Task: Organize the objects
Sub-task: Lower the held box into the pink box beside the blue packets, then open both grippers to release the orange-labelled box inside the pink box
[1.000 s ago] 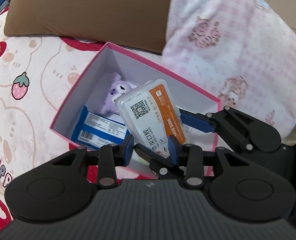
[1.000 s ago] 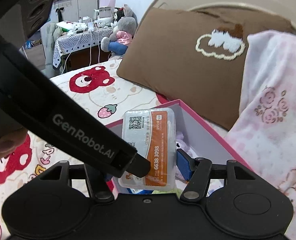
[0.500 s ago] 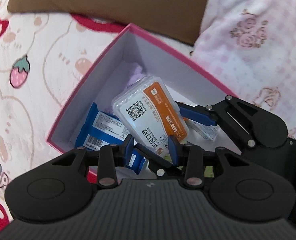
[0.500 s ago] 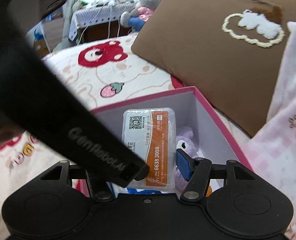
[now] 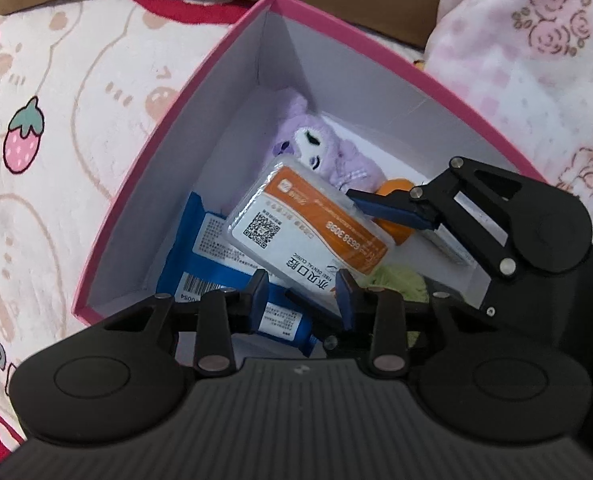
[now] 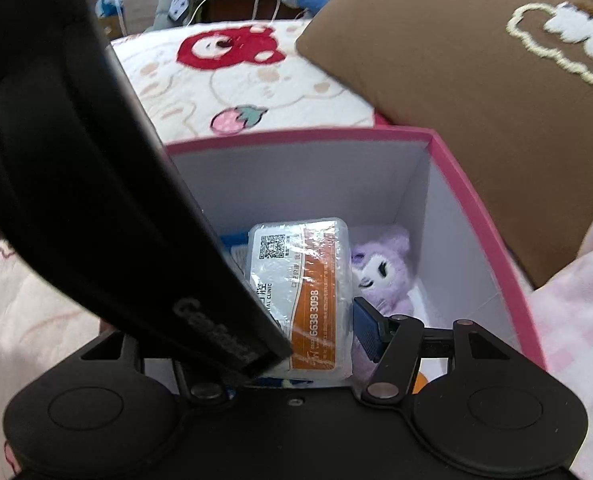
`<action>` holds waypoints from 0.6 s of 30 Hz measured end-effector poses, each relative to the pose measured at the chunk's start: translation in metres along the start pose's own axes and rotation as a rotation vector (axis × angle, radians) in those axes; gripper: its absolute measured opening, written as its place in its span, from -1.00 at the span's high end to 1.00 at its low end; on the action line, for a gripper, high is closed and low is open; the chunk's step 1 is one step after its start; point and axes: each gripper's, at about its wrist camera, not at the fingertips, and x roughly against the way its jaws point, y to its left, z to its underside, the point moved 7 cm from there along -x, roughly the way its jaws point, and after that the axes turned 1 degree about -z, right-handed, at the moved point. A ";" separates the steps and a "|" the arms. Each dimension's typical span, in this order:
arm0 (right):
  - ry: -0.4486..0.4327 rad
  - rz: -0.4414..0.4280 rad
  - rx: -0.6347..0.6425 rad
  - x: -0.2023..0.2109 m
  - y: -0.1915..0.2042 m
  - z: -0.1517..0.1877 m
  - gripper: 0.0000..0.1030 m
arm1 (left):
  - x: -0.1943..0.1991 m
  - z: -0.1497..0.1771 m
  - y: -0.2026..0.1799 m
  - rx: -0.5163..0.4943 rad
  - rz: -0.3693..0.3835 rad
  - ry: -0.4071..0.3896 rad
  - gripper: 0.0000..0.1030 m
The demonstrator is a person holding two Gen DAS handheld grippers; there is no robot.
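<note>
A: Where's the packet [image 6: 302, 296] rel. to the pink box [image 5: 184, 92]?

B: Inside the box mouth, above the blue pouch [image 5: 216, 256], beside the purple plush [image 5: 320, 152].

A: Who's got it?

B: Right gripper [image 6: 316, 328], pinching its long sides; long axis runs fwd along the fingers. Left gripper [image 5: 302, 294] hangs at the packet's near end, jaws closing, pinching nothing I can tell.
</note>
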 end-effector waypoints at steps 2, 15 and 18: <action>0.023 -0.024 0.018 -0.004 0.002 0.002 -0.26 | -0.004 0.001 0.000 -0.019 0.006 0.022 0.34; 0.097 0.100 0.260 -0.004 0.009 -0.003 -0.35 | -0.015 -0.005 0.006 0.060 0.034 0.003 0.32; 0.033 0.102 0.243 0.016 0.021 -0.003 -0.37 | -0.001 -0.002 0.001 0.048 0.025 -0.048 0.32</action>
